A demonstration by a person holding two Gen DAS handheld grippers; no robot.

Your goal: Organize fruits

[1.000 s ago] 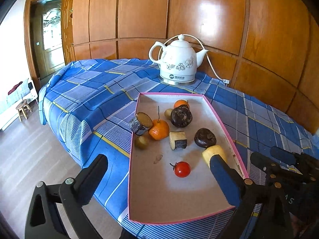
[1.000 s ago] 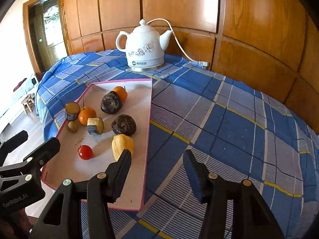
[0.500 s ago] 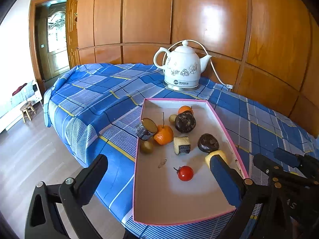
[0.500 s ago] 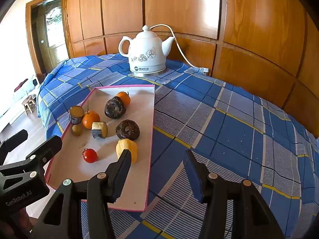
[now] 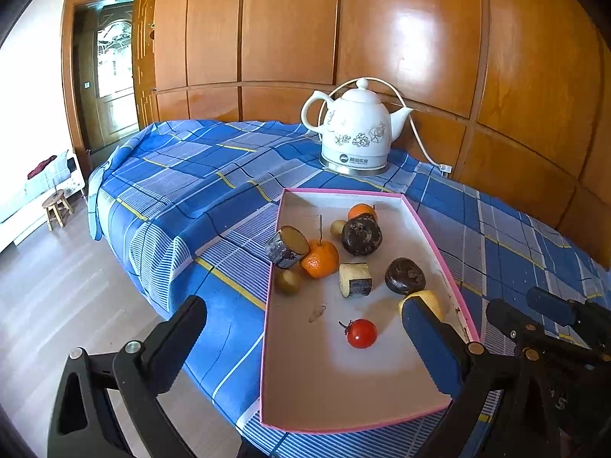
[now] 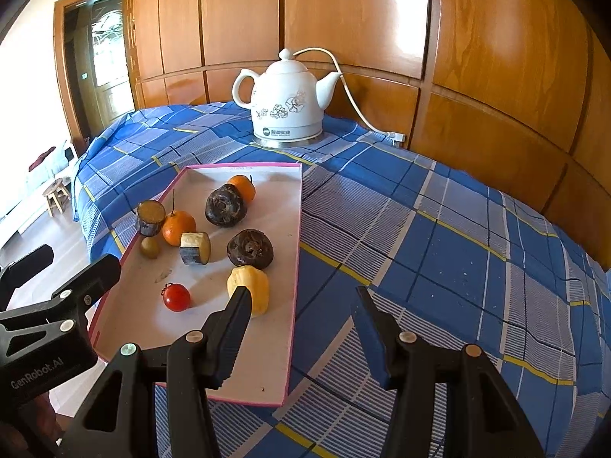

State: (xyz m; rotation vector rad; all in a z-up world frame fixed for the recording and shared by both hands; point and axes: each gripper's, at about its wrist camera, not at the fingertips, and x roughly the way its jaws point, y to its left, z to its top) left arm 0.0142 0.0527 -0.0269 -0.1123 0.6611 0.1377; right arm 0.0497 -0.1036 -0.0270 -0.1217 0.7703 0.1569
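Observation:
A pink-rimmed shallow tray [image 5: 439, 252] [image 6: 296, 267] lies on the blue plaid cloth. It holds several fruits: a red cherry tomato [image 5: 361, 333] [image 6: 176, 297], a yellow piece [image 6: 249, 286] [image 5: 427, 297], two dark round fruits [image 5: 361, 234] [image 6: 250, 248], two oranges [image 5: 320, 258] [image 6: 178, 227], cut chunks [image 5: 355, 279] [image 6: 194, 248] and small olive-green fruits [image 5: 287, 281]. My left gripper [image 5: 301, 334] is open and empty over the tray's near end. My right gripper [image 6: 303, 307] is open and empty above the tray's right edge.
A white ceramic kettle [image 5: 355, 133] [image 6: 284, 101] with a cord stands behind the tray against the wooden wall panels. The cloth-covered table drops off at the left [image 5: 152, 252]. A small stool [image 5: 57, 206] stands on the floor far left.
Both grippers have pulled back and risen slightly; the tray and kettle sit lower and farther in view. The fruits have not moved. Both grippers stayed open.

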